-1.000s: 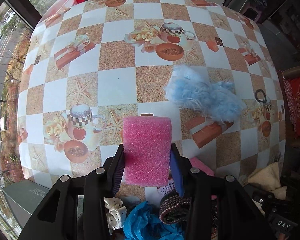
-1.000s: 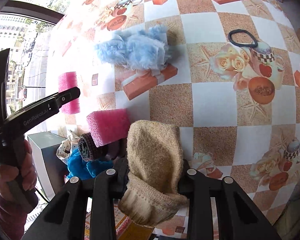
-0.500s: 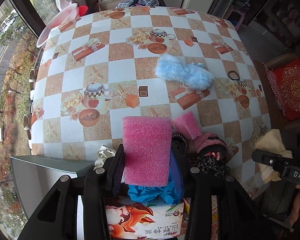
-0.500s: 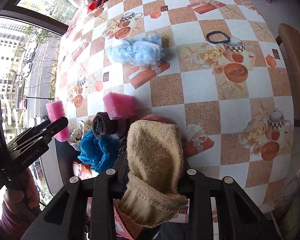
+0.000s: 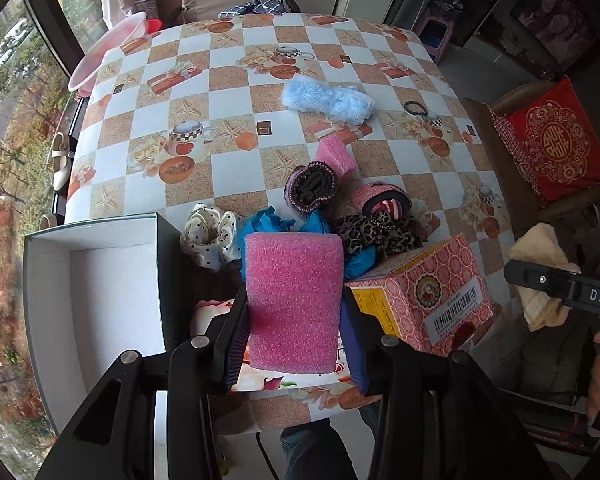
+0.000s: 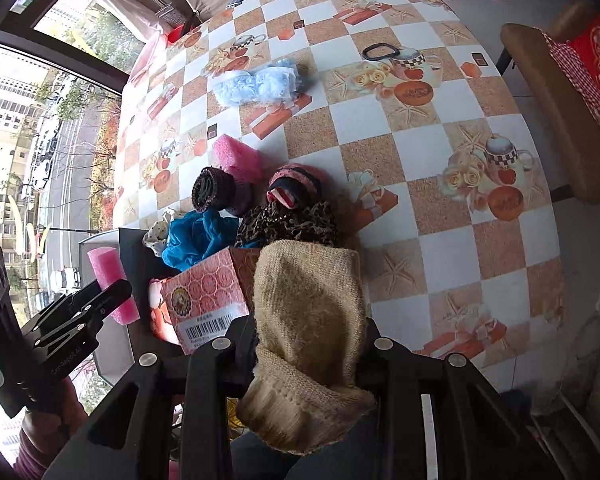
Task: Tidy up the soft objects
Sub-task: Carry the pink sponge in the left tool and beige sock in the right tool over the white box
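Observation:
My left gripper (image 5: 293,336) is shut on a pink foam sponge (image 5: 294,280), held above the table's near edge between an open white-lined box (image 5: 100,292) and a pink patterned carton (image 5: 428,284). My right gripper (image 6: 309,332) is shut on a beige knitted sock (image 6: 308,292), beside the same carton (image 6: 208,292). A pile of soft things lies just beyond: blue cloth (image 5: 276,220), dotted white cloth (image 5: 208,236), leopard cloth (image 5: 376,232), a dark knit roll (image 5: 312,188), a pink striped roll (image 5: 384,200) and a second pink sponge (image 5: 334,154).
A light blue fluffy item (image 5: 328,98) and a black hair tie (image 5: 415,108) lie further out on the checked tablecloth (image 5: 228,100). A chair with a red cushion (image 5: 552,140) stands at the right. A pink basin (image 5: 108,52) sits at the far left corner.
Both grippers have drawn back and upward from the table, each keeping its load. The open box and the pink carton have come into view near the front edge.

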The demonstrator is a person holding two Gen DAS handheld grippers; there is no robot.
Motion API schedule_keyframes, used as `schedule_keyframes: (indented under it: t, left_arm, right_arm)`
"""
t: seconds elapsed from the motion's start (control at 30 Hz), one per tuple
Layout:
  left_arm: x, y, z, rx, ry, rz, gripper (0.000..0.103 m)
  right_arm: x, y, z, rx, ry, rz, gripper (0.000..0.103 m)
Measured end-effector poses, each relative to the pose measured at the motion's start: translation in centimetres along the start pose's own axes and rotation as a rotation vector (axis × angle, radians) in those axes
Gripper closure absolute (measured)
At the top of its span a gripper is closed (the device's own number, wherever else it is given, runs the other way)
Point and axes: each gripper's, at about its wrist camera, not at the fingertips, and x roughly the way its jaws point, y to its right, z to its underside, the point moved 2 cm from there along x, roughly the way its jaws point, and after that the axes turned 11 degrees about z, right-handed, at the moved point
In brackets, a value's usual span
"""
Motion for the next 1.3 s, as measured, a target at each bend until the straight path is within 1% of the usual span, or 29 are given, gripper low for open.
schedule_keyframes:
  t: [0.17, 0.33, 0.4, 0.47, 0.6, 0.73, 0.83, 0.93, 1.03, 1.13, 1.23, 1.3]
  left_arm:
    - [-1.6, -0.1, 2.8, -0.042, 0.035, 0.000, 0.057]
    - [-2.5, -0.6, 5.5, -0.157, 0.066, -0.017, 0.057]
    - [-3.2, -0.6, 6.9, -0.197, 0.082, -0.010, 0.057]
    - [-4.0, -0.4, 8.2, -0.213, 0.102, -0.037, 0.057]
    - [-6.2, -1.0, 10.9, -0.280, 0.147, -0.083, 0.057]
    - [-8.4, -2.0, 13.7, -0.350, 0.183, -0.148, 0.057]
    - [-9.4, -2.9, 15.4, -0.404, 0.202, -0.175, 0.057]
    - [-10.1, -4.0, 16.2, -0.449, 0.218, -0.185, 0.057]
    - [-11.1, -4.9, 16.4, -0.456, 0.243, -0.211, 0.057]
    - [-11.6, -6.4, 16.6, -0.467, 0.252, -0.219, 0.057]
    - [-11.9, -8.1, 15.9, -0.482, 0.256, -0.216, 0.057]
    - [-12.4, -9.0, 15.4, -0.472, 0.267, -0.223, 0.057]
  right_arm:
    - [-1.0, -1.3, 2.7, -0.060, -0.001, -0.001, 0.069]
    - [-1.3, -3.1, 5.2, -0.151, -0.021, -0.036, 0.069]
    - [-1.5, -4.1, 6.2, -0.192, -0.033, -0.057, 0.069]
    - [-1.7, -5.3, 7.1, -0.242, -0.027, -0.072, 0.069]
    - [-2.0, -8.1, 8.6, -0.341, -0.020, -0.109, 0.069]
    - [-2.4, -10.6, 9.7, -0.423, -0.009, -0.148, 0.069]
    - [-2.4, -12.3, 10.5, -0.471, -0.007, -0.161, 0.069]
    - [-2.5, -13.9, 11.0, -0.524, -0.003, -0.164, 0.069]
    - [-2.6, -15.7, 10.9, -0.562, 0.010, -0.174, 0.069]
    - [-2.5, -17.8, 10.7, -0.586, 0.022, -0.187, 0.069]
    - [-2.3, -19.7, 10.4, -0.610, 0.033, -0.189, 0.069]
    - [-2.4, -20.8, 10.0, -0.619, 0.043, -0.191, 0.069]
